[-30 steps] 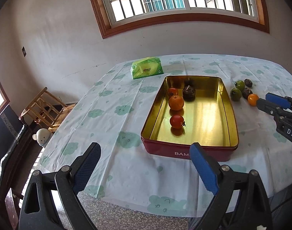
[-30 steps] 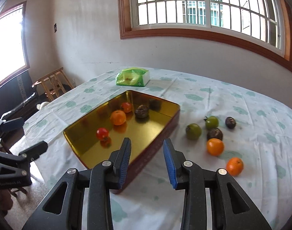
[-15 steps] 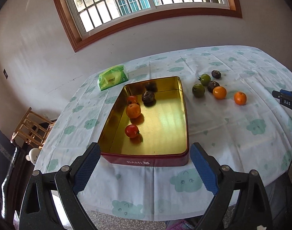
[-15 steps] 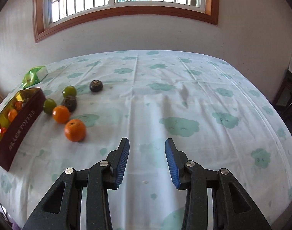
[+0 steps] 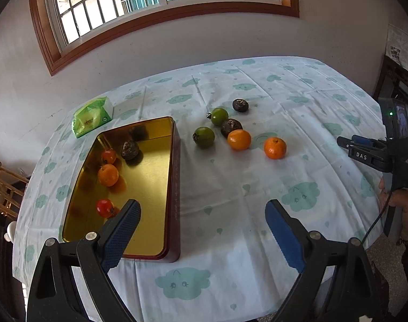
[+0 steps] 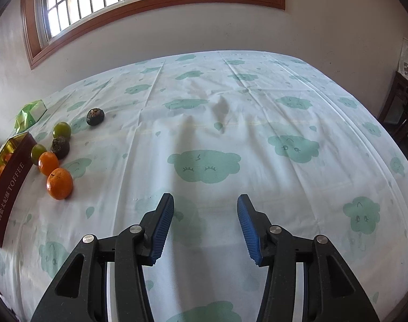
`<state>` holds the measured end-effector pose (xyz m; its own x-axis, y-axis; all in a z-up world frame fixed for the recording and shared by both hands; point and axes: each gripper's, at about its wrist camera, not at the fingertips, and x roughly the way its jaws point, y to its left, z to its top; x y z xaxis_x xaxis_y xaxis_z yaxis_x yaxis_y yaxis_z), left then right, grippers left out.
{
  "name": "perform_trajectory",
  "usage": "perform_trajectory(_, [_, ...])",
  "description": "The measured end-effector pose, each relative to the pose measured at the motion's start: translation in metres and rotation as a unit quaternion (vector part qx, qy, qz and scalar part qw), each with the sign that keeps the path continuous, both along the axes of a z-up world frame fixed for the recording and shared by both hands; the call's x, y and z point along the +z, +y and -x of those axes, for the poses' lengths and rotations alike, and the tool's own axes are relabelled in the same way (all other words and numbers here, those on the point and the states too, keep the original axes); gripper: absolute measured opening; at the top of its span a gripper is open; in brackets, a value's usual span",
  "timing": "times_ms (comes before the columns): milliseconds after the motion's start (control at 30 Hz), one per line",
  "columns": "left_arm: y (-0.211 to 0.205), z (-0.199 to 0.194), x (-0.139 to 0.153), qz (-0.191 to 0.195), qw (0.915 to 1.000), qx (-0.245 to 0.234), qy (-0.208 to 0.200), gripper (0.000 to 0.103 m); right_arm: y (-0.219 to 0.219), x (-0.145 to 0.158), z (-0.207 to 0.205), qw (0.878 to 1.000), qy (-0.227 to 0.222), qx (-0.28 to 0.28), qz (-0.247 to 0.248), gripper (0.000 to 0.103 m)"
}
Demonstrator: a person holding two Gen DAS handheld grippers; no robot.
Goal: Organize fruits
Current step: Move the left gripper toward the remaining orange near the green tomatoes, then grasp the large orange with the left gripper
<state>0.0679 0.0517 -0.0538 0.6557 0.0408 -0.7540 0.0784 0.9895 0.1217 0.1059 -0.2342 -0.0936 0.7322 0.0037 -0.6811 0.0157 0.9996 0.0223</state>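
Note:
A gold-lined red tin (image 5: 174, 187) sits at the table's left; it holds two red tomatoes, an orange (image 5: 108, 175) and a dark fruit (image 5: 129, 150). To its right on the cloth lie two oranges (image 5: 275, 148), two green tomatoes (image 5: 204, 137) and two dark fruits (image 5: 240, 105). My left gripper (image 5: 202, 218) is open and empty over the table's near edge. My right gripper (image 6: 205, 216) is open and empty over bare cloth, right of the loose fruits (image 6: 59, 183); it also shows in the left wrist view (image 5: 364, 150).
A green tissue pack (image 5: 92, 116) lies behind the tin. A wooden chair (image 5: 2, 187) stands off the table's left side. Dark furniture (image 6: 402, 112) stands at the right wall. The table has a cloud-print cloth (image 6: 230, 123).
Both grippers swung right. The left view now centres between the tin and the loose fruit. The right gripper has opened wider and the tin has slid to its view's left edge.

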Motion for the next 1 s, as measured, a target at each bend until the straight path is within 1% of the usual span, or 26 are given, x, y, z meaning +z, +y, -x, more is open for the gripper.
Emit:
perform_trajectory(133, [-0.006, -0.033, 0.000, 0.055, 0.9982, -0.015, 0.022, 0.089, 0.008, 0.000, 0.003, 1.000, -0.008, 0.019, 0.011, 0.050])
perform_trajectory(233, [-0.011, -0.061, -0.004, 0.085, 0.9956, -0.017, 0.037, 0.078, 0.013, 0.001, 0.005, 0.999, -0.013, 0.030, 0.020, 0.050])
perform_trajectory(367, [-0.016, -0.097, -0.019, 0.113, 0.9917, -0.007, 0.062, 0.067, 0.011, 0.001, 0.007, 0.999, -0.017, 0.038, 0.009, 0.050])
perform_trajectory(467, [-0.018, -0.120, -0.034, 0.121, 0.9895, 0.004, 0.080, 0.060, 0.011, 0.002, 0.007, 0.999, -0.019, 0.045, 0.005, 0.050])
perform_trajectory(567, [-0.017, -0.140, -0.047, 0.133, 0.9865, 0.015, 0.094, 0.059, 0.012, 0.003, 0.008, 0.998, -0.022, 0.051, 0.002, 0.050])
perform_trajectory(667, [-0.018, -0.155, -0.056, 0.129, 0.9866, 0.024, 0.097, 0.059, 0.011, 0.003, 0.009, 0.998, -0.024, 0.056, -0.002, 0.050])
perform_trajectory(833, [-0.018, -0.172, -0.069, 0.133, 0.9853, 0.028, 0.104, 0.059, 0.012, 0.003, 0.009, 0.998, -0.024, 0.064, -0.006, 0.050])
perform_trajectory(900, [-0.020, -0.177, -0.074, 0.132, 0.9850, 0.025, 0.108, 0.057, 0.012, 0.003, 0.008, 0.997, -0.023, 0.067, -0.006, 0.050])
perform_trajectory(933, [-0.021, -0.179, -0.078, 0.130, 0.9850, 0.024, 0.111, 0.052, 0.013, 0.003, 0.008, 0.997, -0.023, 0.068, -0.007, 0.050])
perform_trajectory(1000, [-0.022, -0.182, -0.085, 0.133, 0.9840, 0.017, 0.117, 0.037, 0.012, 0.003, 0.008, 0.997, -0.023, 0.069, -0.007, 0.050])
